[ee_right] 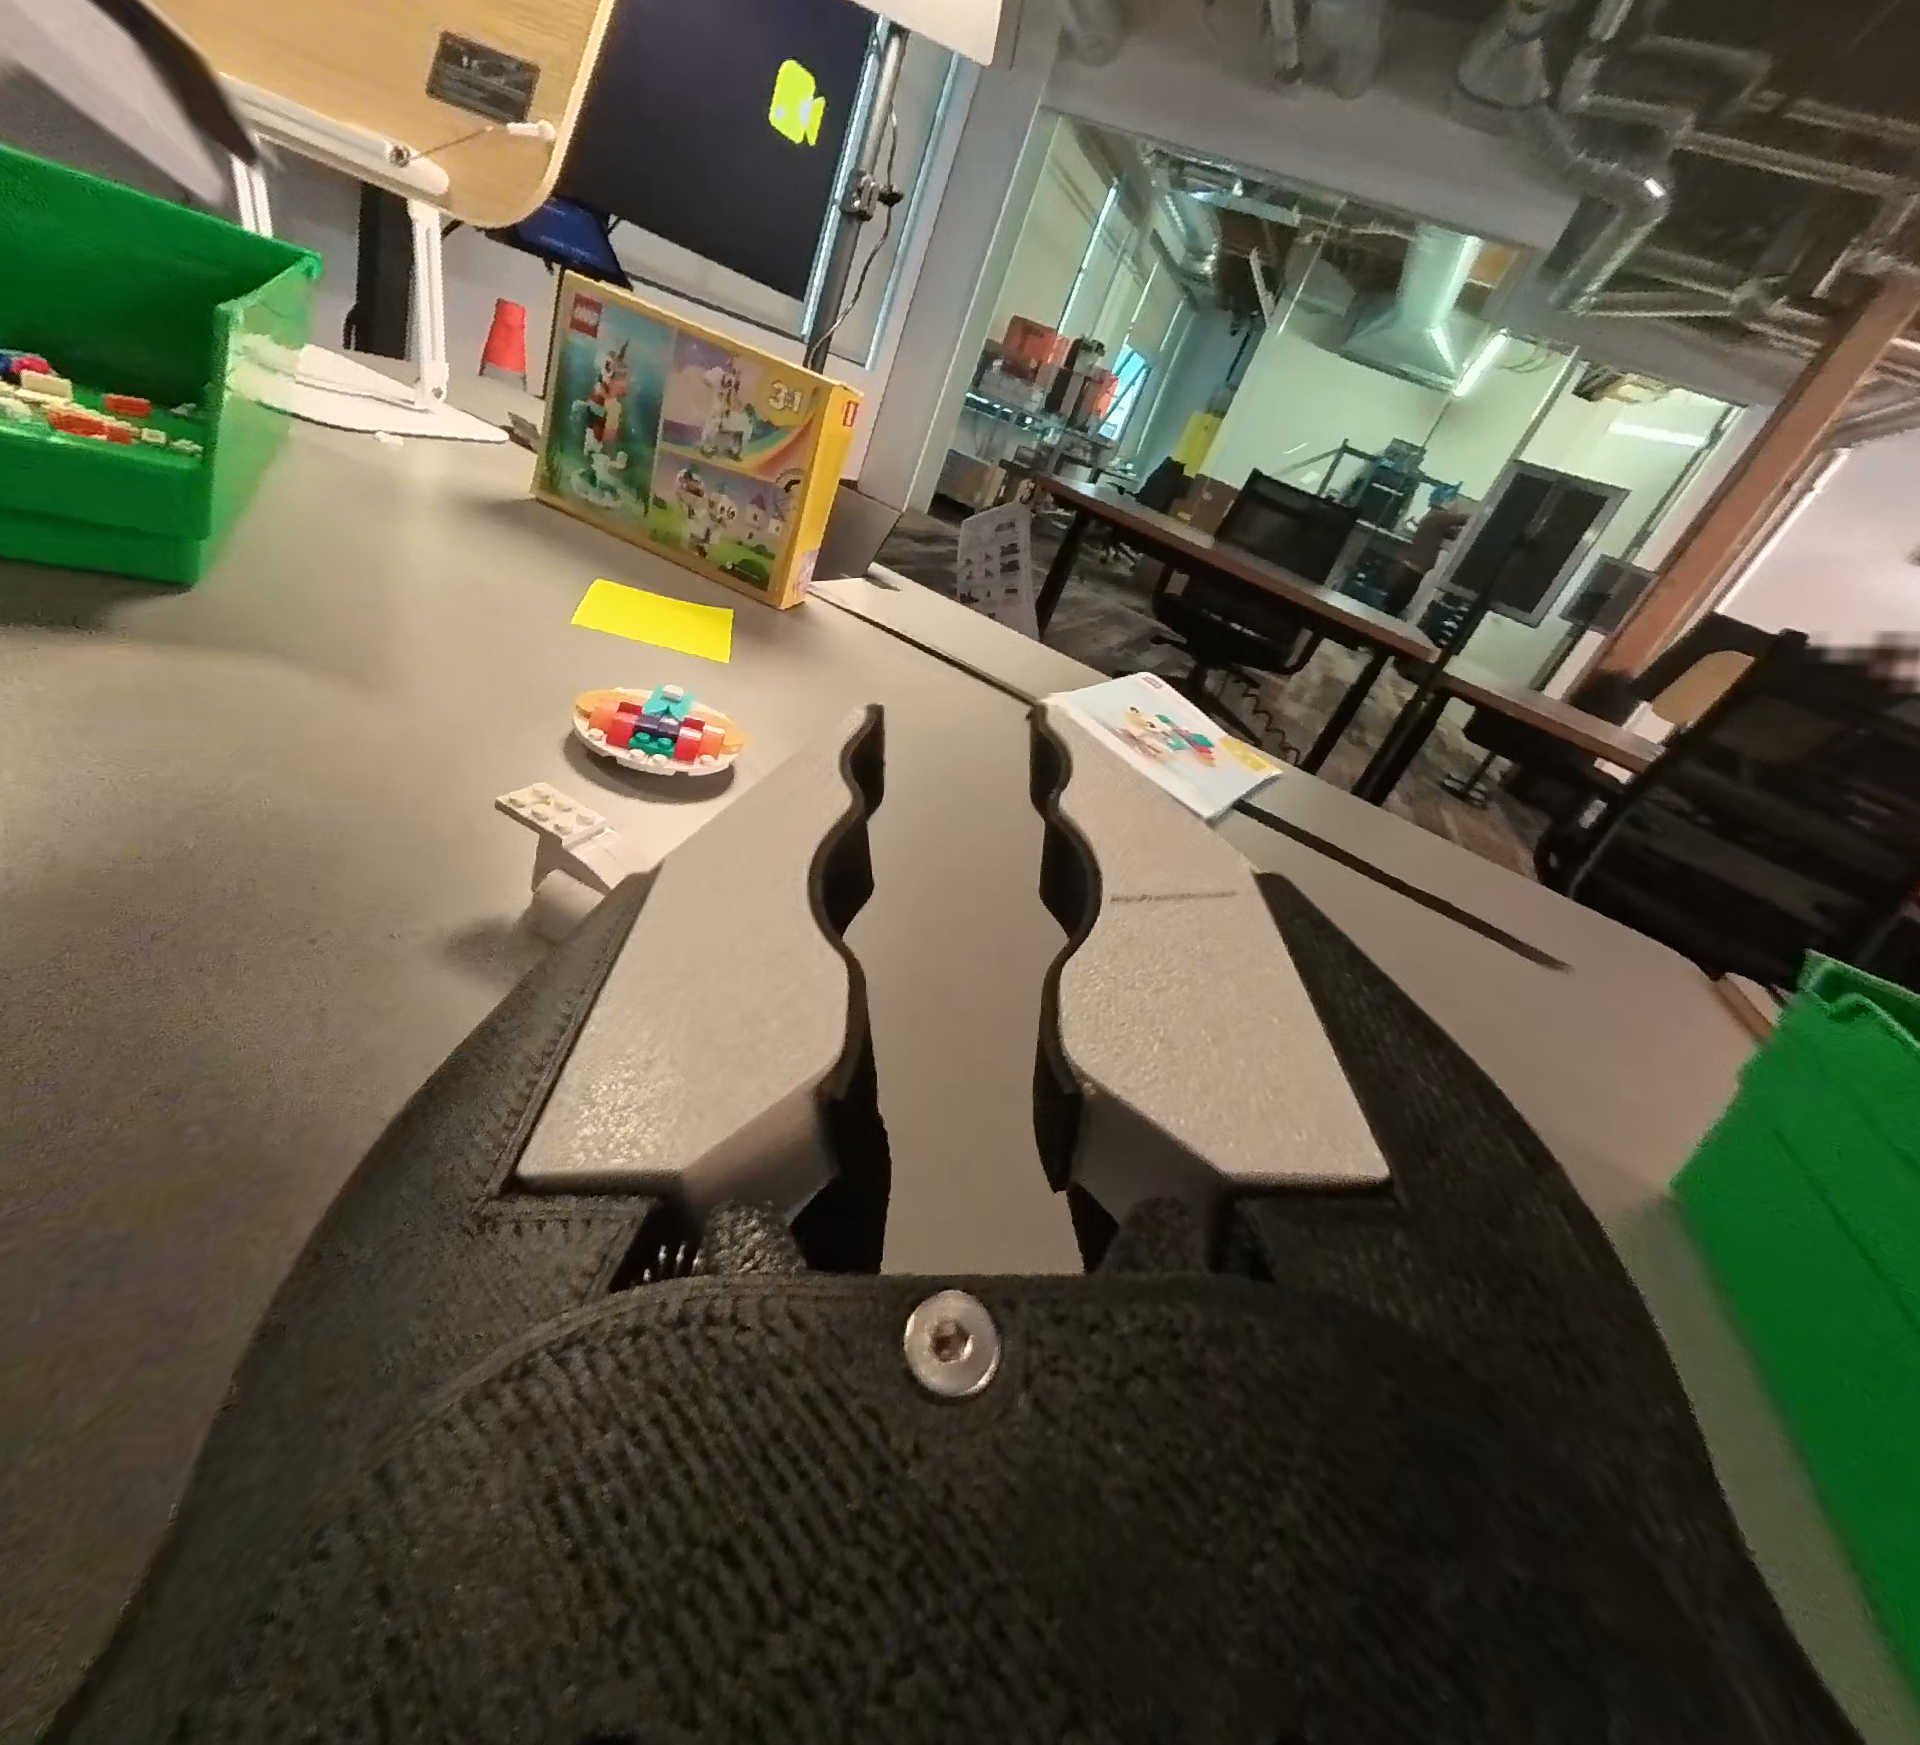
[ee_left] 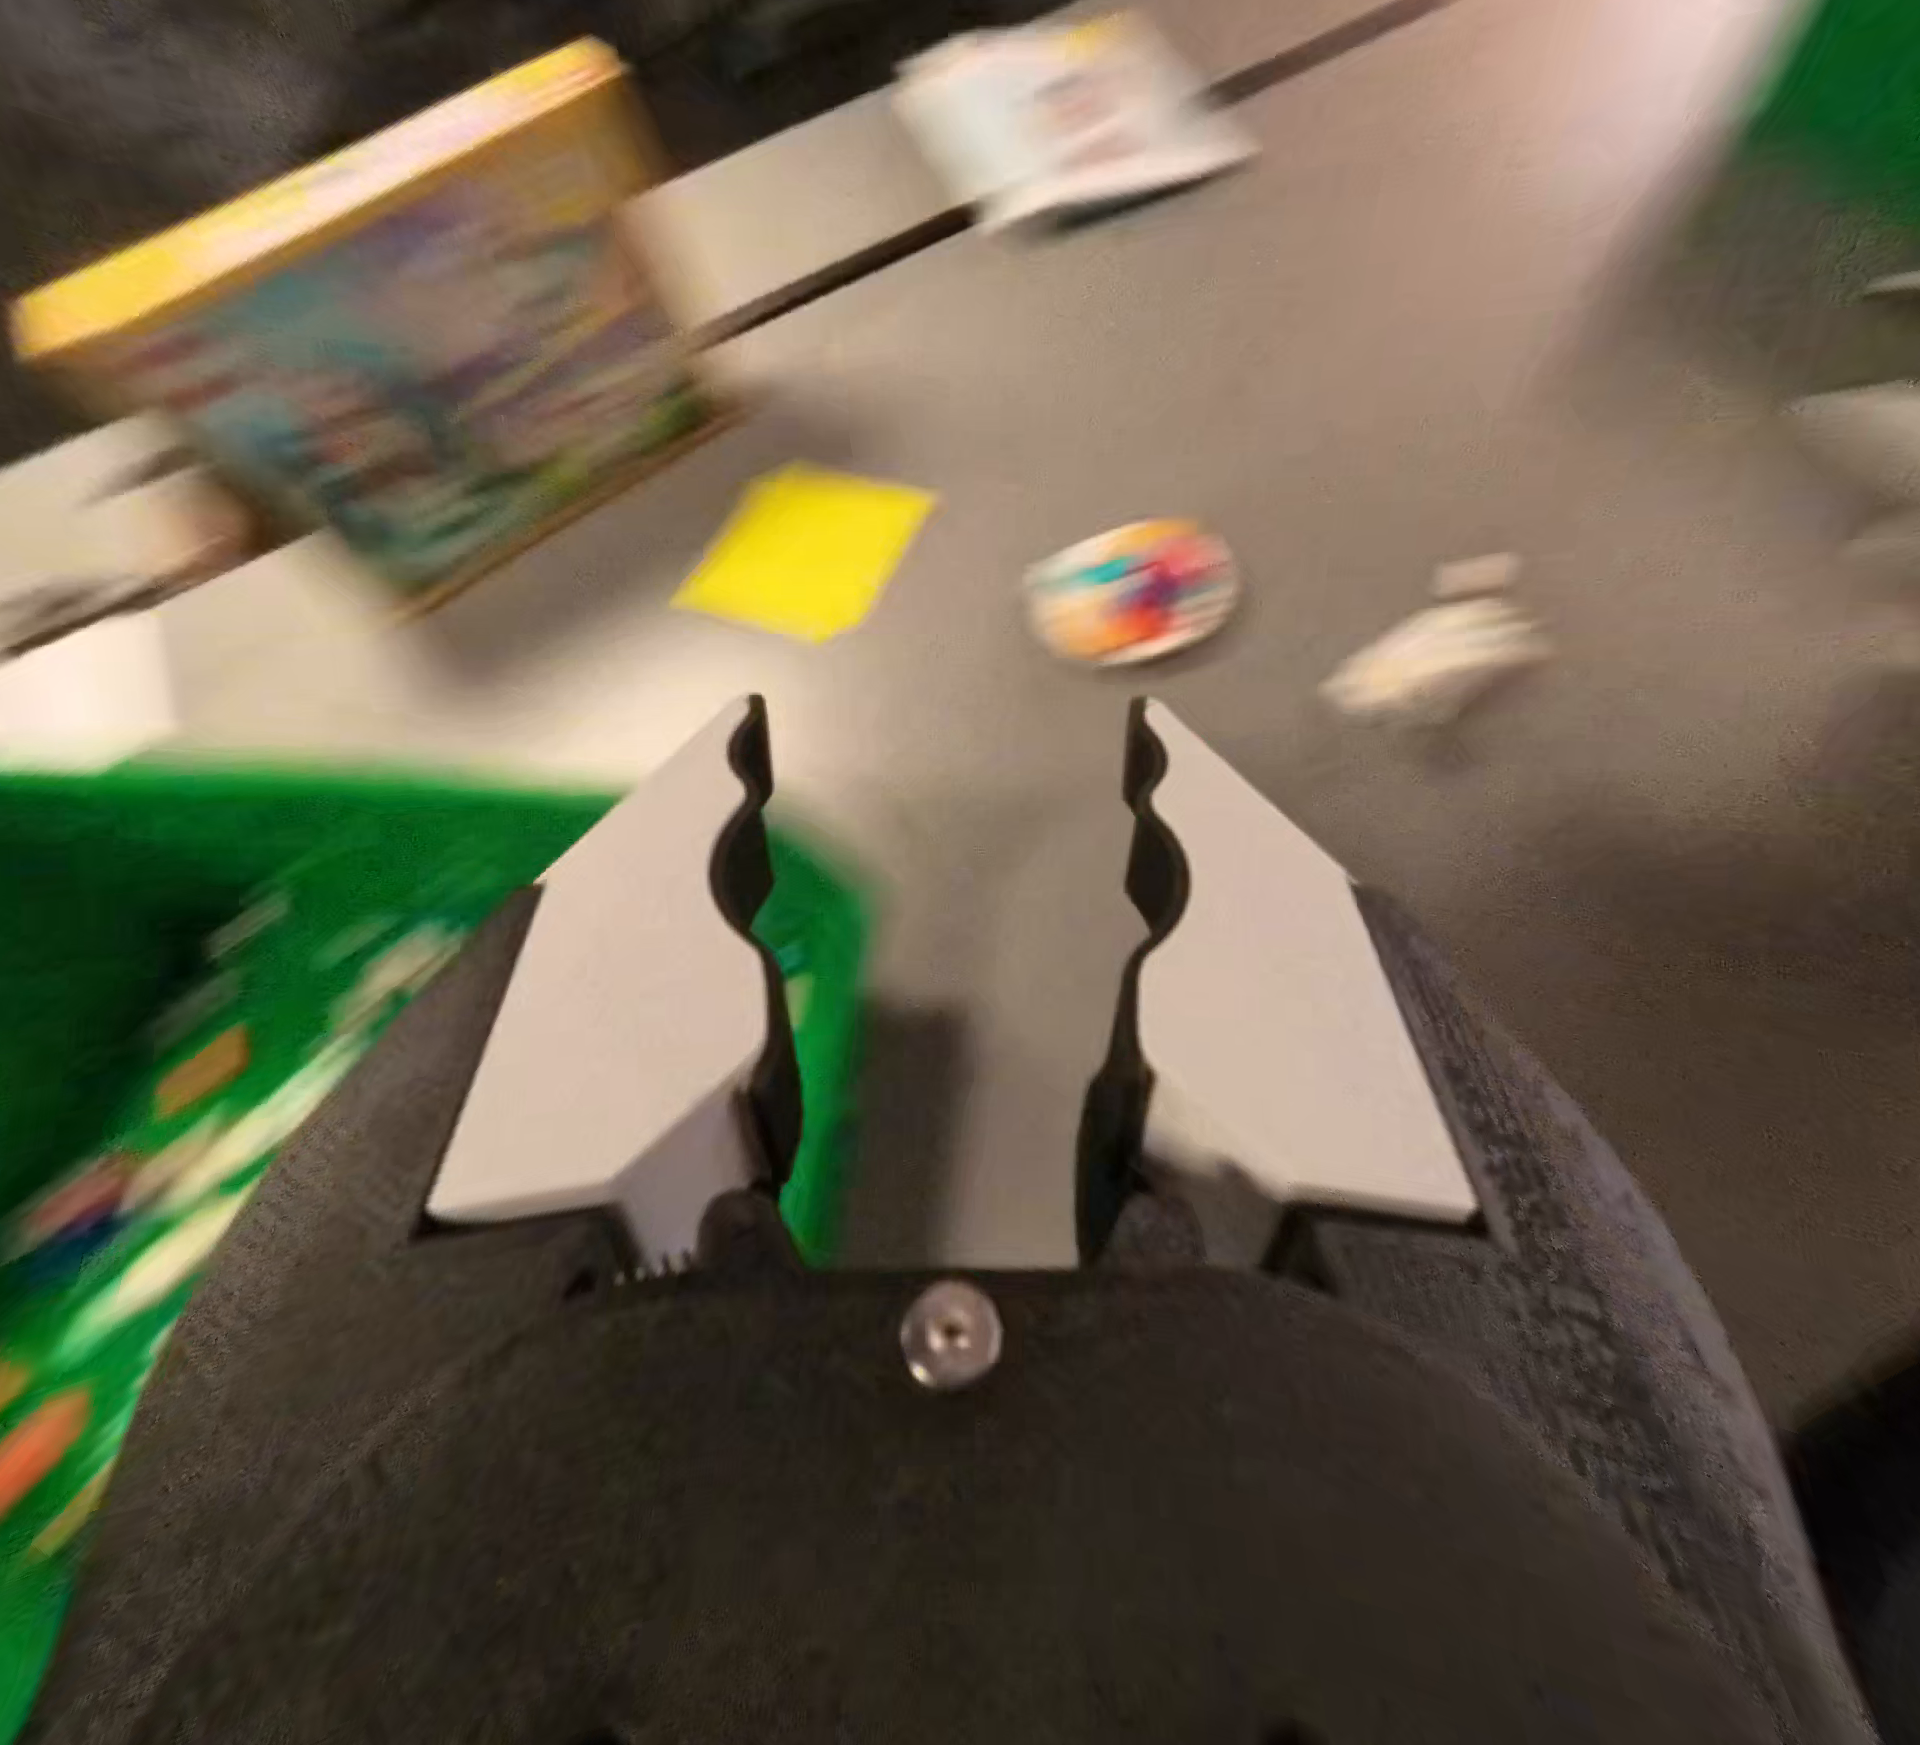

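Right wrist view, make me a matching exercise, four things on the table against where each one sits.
Things:
1. green bin
2. toy box
3. yellow note
4. booklet

Places:
A. right of the right gripper fingertips
B. flat, just in front of the toy box
C. far left, bricks inside
D. upright at the table far edge

Pairs: 1-C, 2-D, 3-B, 4-A

Empty parted tongs above table

grey table, toy box (upright), yellow note
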Available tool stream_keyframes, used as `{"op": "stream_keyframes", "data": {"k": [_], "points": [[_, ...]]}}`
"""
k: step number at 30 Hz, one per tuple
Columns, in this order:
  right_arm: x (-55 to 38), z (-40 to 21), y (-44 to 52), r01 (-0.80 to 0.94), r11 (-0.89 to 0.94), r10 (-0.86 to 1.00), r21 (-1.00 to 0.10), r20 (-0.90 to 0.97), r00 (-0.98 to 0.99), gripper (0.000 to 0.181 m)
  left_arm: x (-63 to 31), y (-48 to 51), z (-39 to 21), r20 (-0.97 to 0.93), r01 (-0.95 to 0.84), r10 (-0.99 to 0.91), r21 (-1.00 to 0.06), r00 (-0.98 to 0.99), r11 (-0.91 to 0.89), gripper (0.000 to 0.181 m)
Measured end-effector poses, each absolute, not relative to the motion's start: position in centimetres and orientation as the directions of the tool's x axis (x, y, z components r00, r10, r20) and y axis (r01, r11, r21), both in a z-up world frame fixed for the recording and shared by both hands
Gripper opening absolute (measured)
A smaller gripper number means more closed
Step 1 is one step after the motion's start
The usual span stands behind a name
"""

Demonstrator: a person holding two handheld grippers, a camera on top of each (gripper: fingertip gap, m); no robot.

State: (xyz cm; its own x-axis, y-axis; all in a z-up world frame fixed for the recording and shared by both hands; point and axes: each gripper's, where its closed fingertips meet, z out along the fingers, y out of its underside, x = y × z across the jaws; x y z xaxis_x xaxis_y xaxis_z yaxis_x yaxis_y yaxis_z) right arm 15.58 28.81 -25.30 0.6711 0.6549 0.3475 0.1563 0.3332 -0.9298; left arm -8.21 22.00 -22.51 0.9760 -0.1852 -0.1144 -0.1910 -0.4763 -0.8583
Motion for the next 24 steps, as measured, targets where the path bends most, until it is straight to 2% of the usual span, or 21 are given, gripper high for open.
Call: {"op": "stream_keyframes", "data": {"k": [3, 4, 6, 8, 10, 12, 15, 18, 24], "points": [[15.9, -25.1, 28.8, 0.156, 0.348, 0.636, -0.924, 0.355, 0.685, 0.024, 4.2, 23.6, -23.9, 0.12, -0.16, -0.549, -0.887, 0.827, -0.434, 0.056], [15.9, -25.2, 28.8, 0.157, 0.35, 0.636, -0.923, 0.358, 0.684, 0.023, 6.9, 24.1, -25.6, 0.117, -0.22, -0.615, -0.868, 0.78, -0.444, 0.053], [15.8, -25.3, 28.8, 0.162, 0.348, 0.638, -0.923, 0.36, 0.68, 0.023, 9.5, 25.6, -29.7, -0.01, -0.418, -0.671, -0.789, 0.742, -0.45, 0.05], [15.7, -25.5, 28.8, 0.164, 0.341, 0.645, -0.925, 0.358, 0.675, 0.024, 10.7, 27.6, -32.7, -0.134, -0.562, -0.695, -0.703, 0.706, -0.435, 0.047], [15.7, -25.5, 28.9, 0.161, 0.341, 0.646, -0.926, 0.355, 0.676, 0.023, 11.9, 28.7, -34.6, -0.105, -0.595, -0.718, -0.648, 0.688, -0.476, 0.047], [15.8, -25.3, 28.8, 0.153, 0.344, 0.645, -0.926, 0.351, 0.679, 0.023, 12.9, 29.8, -35.3, -0.037, -0.564, -0.719, -0.65, 0.694, -0.51, 0.033], [16.1, -25.1, 28.8, 0.141, 0.348, 0.64, -0.927, 0.345, 0.686, 0.022, 12.7, 31.1, -35.4, -0.031, -0.554, -0.706, -0.644, 0.707, -0.527, 0.024], [16.1, -25.1, 28.9, 0.132, 0.345, 0.645, -0.929, 0.337, 0.686, 0.022, 12.5, 31.4, -35.6, 0.011, -0.543, -0.696, -0.617, 0.718, -0.57, 0.023], [16.0, -24.9, 28.7, 0.129, 0.357, 0.644, -0.925, 0.344, 0.683, 0.022, 11.6, 30.8, -36.9, 0.02, -0.621, -0.719, -0.489, 0.694, -0.613, 0.03]]}}
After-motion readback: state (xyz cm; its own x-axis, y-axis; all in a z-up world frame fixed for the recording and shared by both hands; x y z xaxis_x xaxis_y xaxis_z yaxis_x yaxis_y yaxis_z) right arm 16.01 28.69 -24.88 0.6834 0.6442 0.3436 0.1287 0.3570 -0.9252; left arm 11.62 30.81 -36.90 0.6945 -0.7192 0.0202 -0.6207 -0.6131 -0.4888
